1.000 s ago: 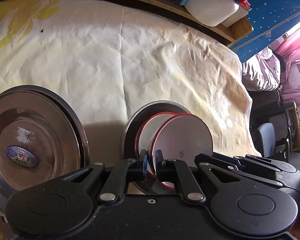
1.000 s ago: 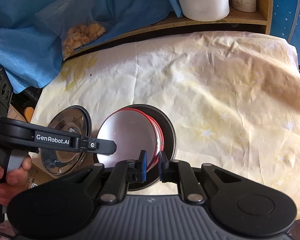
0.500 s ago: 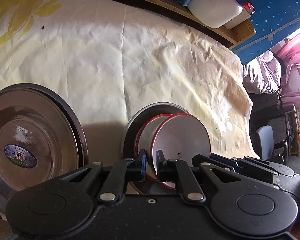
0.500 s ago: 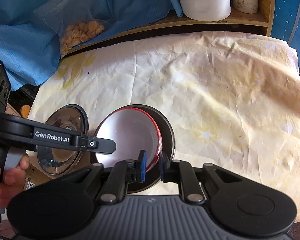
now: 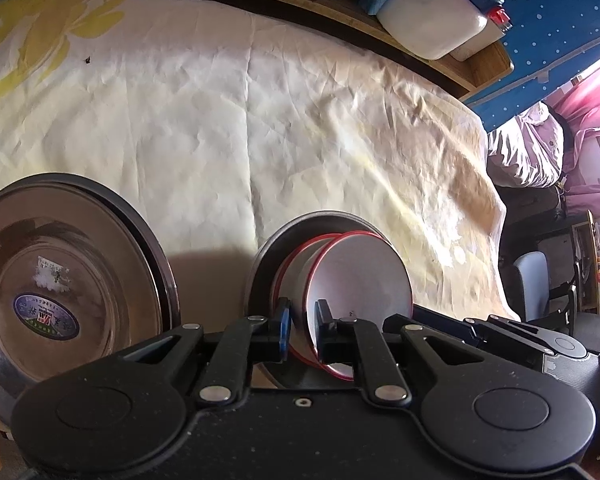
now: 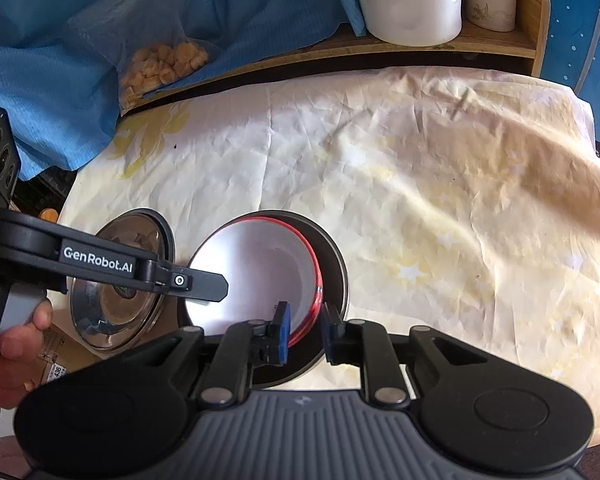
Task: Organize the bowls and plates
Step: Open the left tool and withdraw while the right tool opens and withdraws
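Right wrist view: red-rimmed white bowls [image 6: 256, 276], apparently two nested, sit in dark plate [image 6: 336, 264] on the cloth. Right gripper [image 6: 305, 330] and left gripper [image 5: 302, 326] straddle opposite rims, jaws opening, pads clear. Light, stiff, slippery; pinch the rim.

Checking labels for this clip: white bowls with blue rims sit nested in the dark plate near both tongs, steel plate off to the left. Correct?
Not quite: the white bowls have red rims, not blue, as the right wrist view shows. They do sit in the dark plate, with the steel plate to the left.
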`<state>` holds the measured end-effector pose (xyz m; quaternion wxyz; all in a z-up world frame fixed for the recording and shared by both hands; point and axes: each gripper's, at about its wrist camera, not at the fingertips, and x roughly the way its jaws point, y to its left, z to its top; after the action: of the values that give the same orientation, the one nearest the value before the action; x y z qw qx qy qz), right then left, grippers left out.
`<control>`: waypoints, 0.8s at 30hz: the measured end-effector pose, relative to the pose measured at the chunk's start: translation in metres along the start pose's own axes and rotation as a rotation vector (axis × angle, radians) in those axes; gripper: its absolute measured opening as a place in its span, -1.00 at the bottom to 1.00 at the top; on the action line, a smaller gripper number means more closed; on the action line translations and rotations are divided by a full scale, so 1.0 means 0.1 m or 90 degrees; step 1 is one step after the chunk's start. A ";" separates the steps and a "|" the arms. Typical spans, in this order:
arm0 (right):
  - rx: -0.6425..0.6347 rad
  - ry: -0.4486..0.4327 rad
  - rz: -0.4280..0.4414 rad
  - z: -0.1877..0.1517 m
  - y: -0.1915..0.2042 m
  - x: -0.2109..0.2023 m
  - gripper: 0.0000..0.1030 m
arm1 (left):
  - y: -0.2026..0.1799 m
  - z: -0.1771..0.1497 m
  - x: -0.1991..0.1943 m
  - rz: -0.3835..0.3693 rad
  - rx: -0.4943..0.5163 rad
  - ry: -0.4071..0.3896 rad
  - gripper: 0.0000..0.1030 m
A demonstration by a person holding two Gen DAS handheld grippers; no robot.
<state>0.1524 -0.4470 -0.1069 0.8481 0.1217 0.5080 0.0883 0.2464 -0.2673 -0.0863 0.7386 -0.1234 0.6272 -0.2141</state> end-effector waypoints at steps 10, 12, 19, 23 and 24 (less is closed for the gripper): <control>-0.006 -0.008 -0.008 -0.02 0.00 -0.05 -0.56 | 0.03 -0.05 -0.06 0.006 -0.004 -0.007 -0.59; -0.003 -0.008 -0.008 -0.02 -0.01 -0.07 -0.54 | 0.02 -0.07 -0.08 0.009 -0.001 -0.012 -0.59; -0.002 -0.034 -0.018 -0.03 0.01 -0.24 -0.10 | -0.03 -0.13 -0.25 0.017 0.024 -0.053 0.15; -0.002 -0.051 -0.024 -0.03 0.00 -0.33 0.14 | -0.03 -0.20 -0.37 0.051 0.021 -0.103 0.74; -0.003 -0.056 -0.026 -0.02 -0.01 -0.35 0.25 | -0.03 -0.21 -0.40 0.057 0.022 -0.111 0.84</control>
<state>0.1343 -0.4569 -0.0789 0.8714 0.1132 0.4726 0.0669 0.2201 -0.2491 -0.0543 0.8013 -0.1004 0.5615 -0.1804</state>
